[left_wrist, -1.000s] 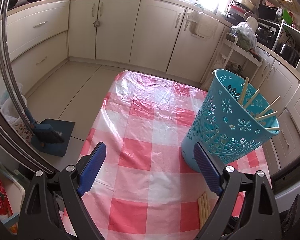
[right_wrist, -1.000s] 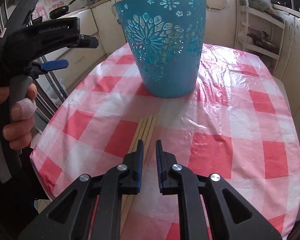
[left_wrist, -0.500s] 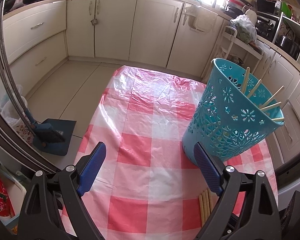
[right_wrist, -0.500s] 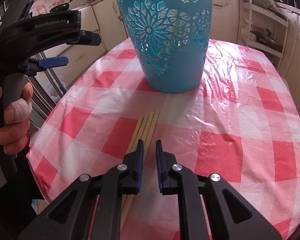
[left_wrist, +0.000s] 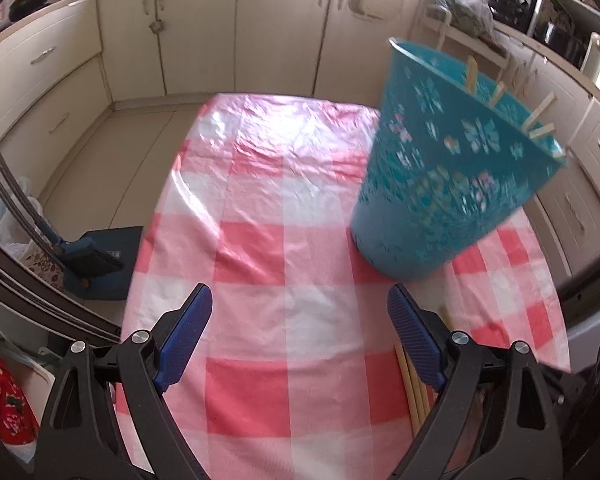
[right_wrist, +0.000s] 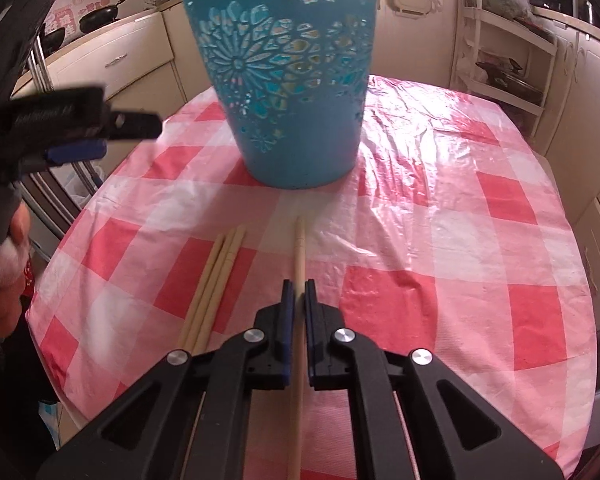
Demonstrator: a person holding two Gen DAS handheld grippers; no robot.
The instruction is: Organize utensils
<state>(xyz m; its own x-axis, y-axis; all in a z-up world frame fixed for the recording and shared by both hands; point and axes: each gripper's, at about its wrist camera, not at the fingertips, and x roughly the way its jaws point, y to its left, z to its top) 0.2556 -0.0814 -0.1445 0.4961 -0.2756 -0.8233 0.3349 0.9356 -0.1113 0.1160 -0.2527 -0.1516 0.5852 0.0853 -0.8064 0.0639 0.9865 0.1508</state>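
Already clamped in the right tool (right_wrist: 296,300) above the checked worktop (right_wrist: 440,240), a light, stiff, slippery chopstick (right_wrist: 299,256) faces the basket (right_wrist: 288,80); left tool (left_wrist: 296,336) gapes empty

In the left wrist view the teal basket (left_wrist: 440,184) at two o'clock is motion-blurred, its cut-outs smeared, while in the right wrist view its rim runs off the twelve o'clock edge and the held chopstick (right_wrist: 299,248) off six o'clock.
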